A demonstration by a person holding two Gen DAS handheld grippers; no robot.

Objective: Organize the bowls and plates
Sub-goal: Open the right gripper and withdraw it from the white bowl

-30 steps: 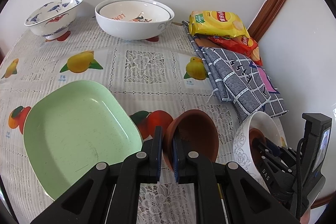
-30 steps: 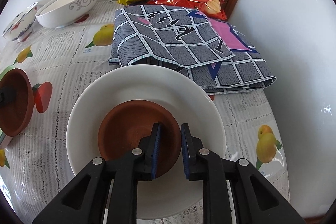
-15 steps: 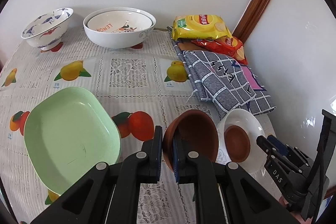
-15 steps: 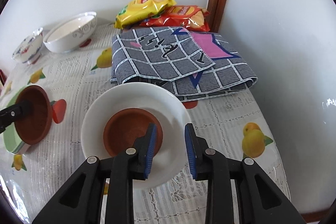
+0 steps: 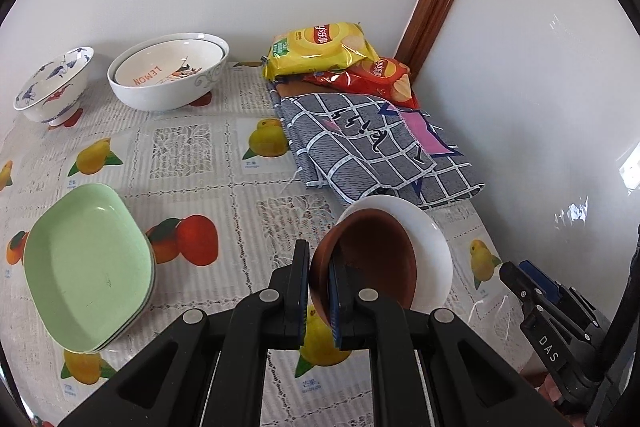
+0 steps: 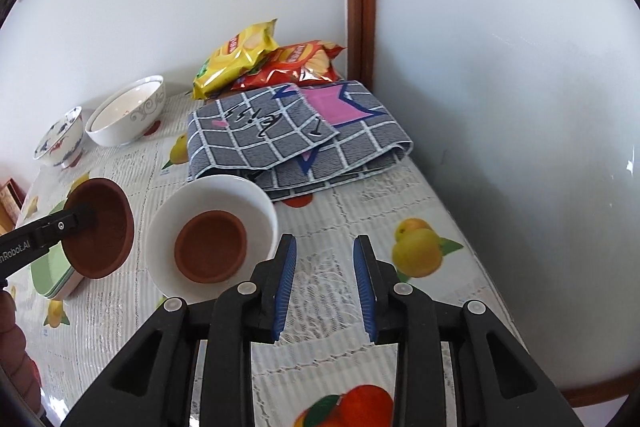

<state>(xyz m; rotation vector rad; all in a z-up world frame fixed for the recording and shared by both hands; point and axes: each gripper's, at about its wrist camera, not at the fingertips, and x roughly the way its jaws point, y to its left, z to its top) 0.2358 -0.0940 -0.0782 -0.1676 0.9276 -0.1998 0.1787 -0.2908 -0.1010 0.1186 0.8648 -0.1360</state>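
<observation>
The brown bowl (image 5: 372,259) is in my left tool (image 5: 318,291), whose fingers pinch its near rim, one inside and one outside. It hangs tilted above the bench (image 5: 200,155), with its mouth turned partly toward the camera. I judge this rim hold is chosen because the bowl is too wide to take across.

My right tool (image 6: 324,283) is spread and holds nothing. It hovers over the cloth just beside the white bowl (image 6: 212,235), a little to its right. In this white bowl a second brown bowl (image 6: 210,251) sits flat on the bottom. So I think the plan is to nest the carried one on top of it, and the free tool stays aside to leave room.

To the left, the green plates (image 5: 88,271) lie in a low stack, like with like.

Further back lies a folded grey checked cloth (image 6: 296,135), touching the far edge of the white bowl in my view. At the wall stand the large white bowl (image 5: 168,79) with a smaller bowl inside, the blue-patterned bowl (image 5: 52,83) next to it, and two snack bags (image 5: 320,51) in the corner.

The risk I see: the tilted bowl can slip, because only a thin rim is gripped.
</observation>
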